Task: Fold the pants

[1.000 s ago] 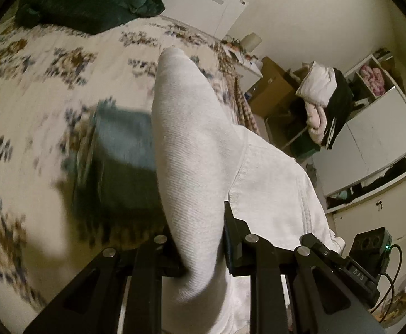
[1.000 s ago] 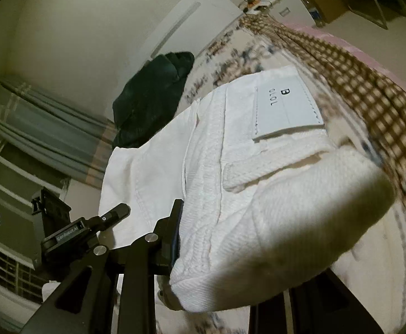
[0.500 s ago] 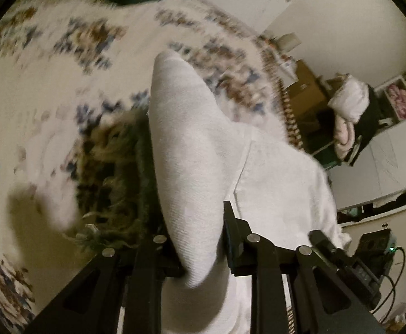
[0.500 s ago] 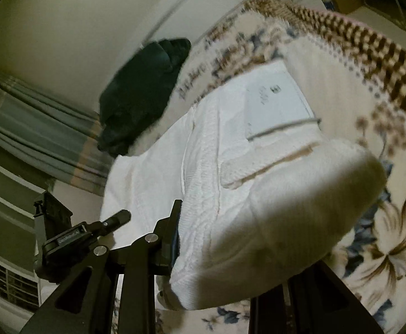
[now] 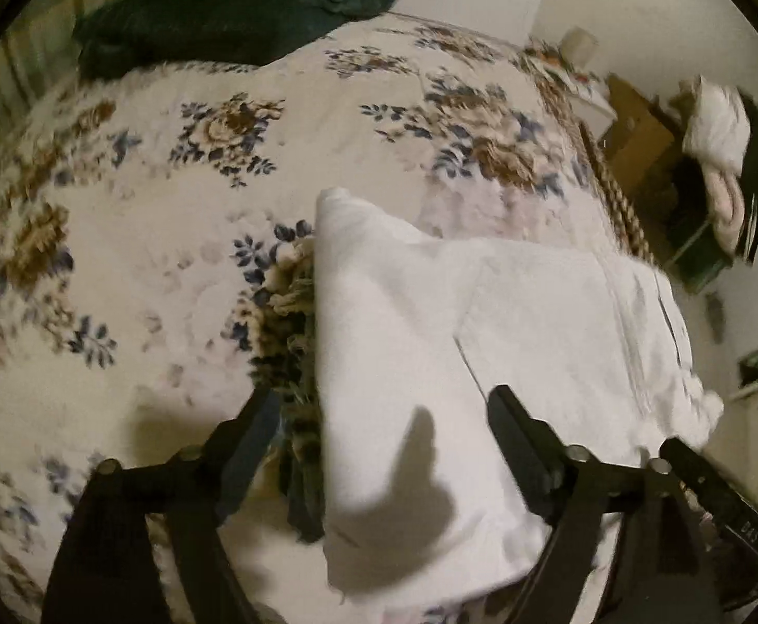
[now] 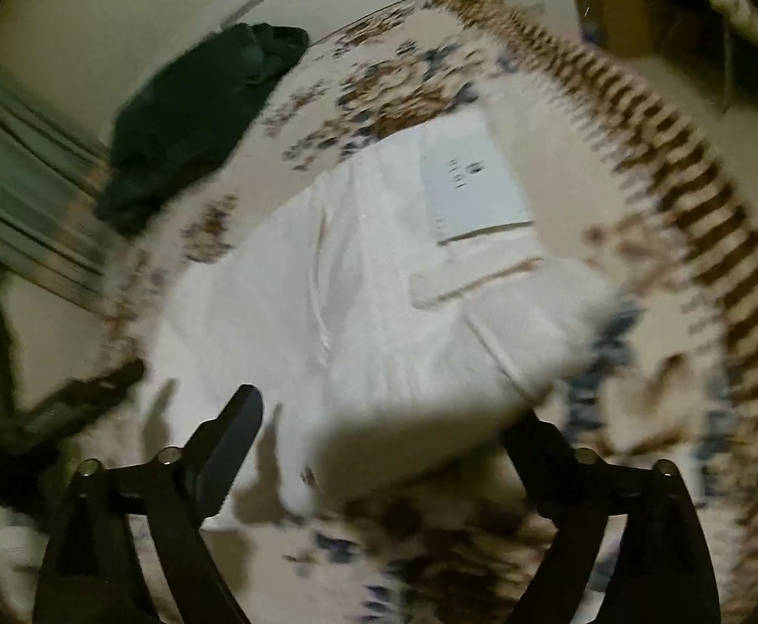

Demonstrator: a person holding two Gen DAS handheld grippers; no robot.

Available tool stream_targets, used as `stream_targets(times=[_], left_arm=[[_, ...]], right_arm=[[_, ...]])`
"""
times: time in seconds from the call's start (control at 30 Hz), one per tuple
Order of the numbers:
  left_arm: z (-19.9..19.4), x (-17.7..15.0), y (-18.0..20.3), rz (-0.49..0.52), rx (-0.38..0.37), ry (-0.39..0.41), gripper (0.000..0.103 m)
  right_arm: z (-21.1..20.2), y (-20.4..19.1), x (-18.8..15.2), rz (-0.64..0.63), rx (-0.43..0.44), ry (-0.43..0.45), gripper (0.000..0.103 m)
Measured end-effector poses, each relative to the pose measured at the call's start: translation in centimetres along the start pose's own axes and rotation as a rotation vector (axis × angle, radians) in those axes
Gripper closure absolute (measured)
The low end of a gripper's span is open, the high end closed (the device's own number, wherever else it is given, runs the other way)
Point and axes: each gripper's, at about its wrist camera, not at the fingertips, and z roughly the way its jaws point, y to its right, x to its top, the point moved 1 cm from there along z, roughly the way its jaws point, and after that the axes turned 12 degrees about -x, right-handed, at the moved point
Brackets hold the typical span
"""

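Each fisheye camera sits just behind its own gripper's two black fingers and looks steeply down, from close above, at the folded white pants on the cream floral bedspread. The left wrist view faces across the bed toward the dark green bundle of cloth and white headboard. The blurred right wrist view shares the pants, bedspread and bundle.

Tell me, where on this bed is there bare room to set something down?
Free: the floral bedspread between the white pants and the dark green bundle. Crowded: the checked-border side, where the pants lie near the edge.
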Motion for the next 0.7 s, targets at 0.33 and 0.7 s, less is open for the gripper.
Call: stream_targets(times=[0.33, 0.7], left_arm=[[-5.6, -1.4, 6.1, 0.103, 0.086, 0.044, 0.017], [-19.4, -5.0, 12.8, 0.116, 0.114, 0.181, 0.017]], right_arm=[[-9.5, -1.9, -0.1, -0.142, -0.287, 0.152, 0.002], [-26.6, -0.8, -2.5, -0.142, -0.253, 0.259, 0.002]])
